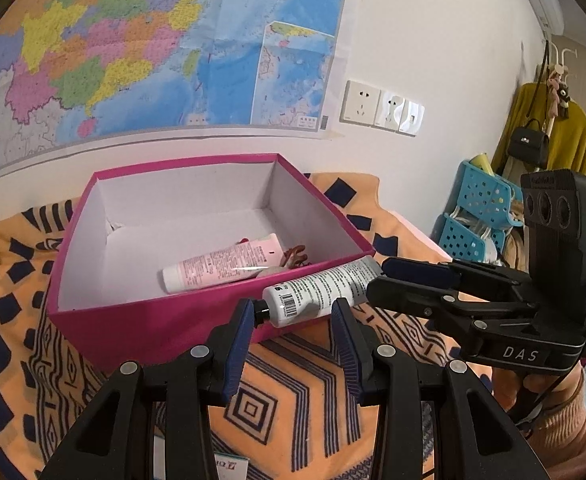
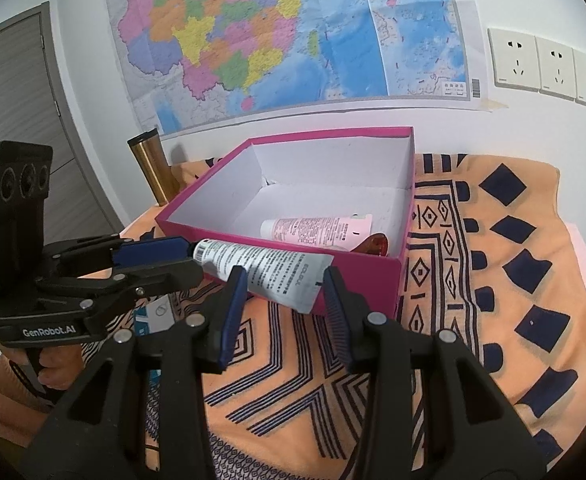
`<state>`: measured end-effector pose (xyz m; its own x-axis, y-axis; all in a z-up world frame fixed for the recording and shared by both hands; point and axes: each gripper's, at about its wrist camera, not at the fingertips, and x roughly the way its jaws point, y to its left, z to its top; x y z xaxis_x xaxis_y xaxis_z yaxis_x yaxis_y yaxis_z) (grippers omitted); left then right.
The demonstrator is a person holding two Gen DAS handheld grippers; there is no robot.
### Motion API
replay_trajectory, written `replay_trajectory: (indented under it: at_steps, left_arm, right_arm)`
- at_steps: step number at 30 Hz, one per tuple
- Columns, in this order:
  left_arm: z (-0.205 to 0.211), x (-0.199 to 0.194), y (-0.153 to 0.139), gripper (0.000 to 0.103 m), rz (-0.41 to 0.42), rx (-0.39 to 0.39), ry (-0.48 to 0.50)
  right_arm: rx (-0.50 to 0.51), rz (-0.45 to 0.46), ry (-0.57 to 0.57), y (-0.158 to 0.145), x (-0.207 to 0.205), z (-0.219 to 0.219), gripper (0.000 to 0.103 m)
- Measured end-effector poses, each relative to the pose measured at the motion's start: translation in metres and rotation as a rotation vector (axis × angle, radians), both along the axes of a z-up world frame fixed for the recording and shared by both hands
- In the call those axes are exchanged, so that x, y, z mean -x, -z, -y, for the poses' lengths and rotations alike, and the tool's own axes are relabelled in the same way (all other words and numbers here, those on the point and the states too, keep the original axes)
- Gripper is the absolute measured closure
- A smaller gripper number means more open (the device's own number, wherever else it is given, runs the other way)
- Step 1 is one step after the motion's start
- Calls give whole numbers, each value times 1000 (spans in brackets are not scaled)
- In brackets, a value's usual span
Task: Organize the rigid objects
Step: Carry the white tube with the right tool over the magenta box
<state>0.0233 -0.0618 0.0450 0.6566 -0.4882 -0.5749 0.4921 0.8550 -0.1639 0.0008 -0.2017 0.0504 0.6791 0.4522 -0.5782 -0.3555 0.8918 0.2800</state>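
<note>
Map (image 1: 133, 40): on the wall behind the box, no part of the tidying.
Blanket (image 1: 293, 400): orange with dark patterns, spread under the box.
Box (image 1: 153, 320): pink outside, white inside, lid off; it serves as the place where things are gathered.
Left gripper (image 1: 293, 307): in front of the box's near wall, pinching the cap end of the white tube between its tips.
Right gripper (image 2: 285, 276): also in front of the box's near wall, nipping the flat crimped end of the same tube.
Flask (image 2: 151, 168): gold, upright, outside the box by its far left corner.
White tube (image 1: 321, 288): held level between the two grippers, just outside the box's near wall, about level with its rim and clear of the blanket.
Pink tube (image 1: 221, 264): lying on the box floor near the front wall.
Brown clip (image 1: 295, 258): inside the box, touching the pink tube's flat end.
Done: two items already in the box.
Left: the white tube has to go over the near wall and be let go; the flask may follow, though that is a guess.
</note>
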Motion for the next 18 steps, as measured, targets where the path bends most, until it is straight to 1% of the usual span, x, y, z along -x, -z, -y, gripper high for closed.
replay_trajectory:
  at_steps: [18]
  left_arm:
    - [4, -18, -8, 63, 34, -12, -10]
  right_arm:
    - [11, 13, 7, -5, -20, 4, 61]
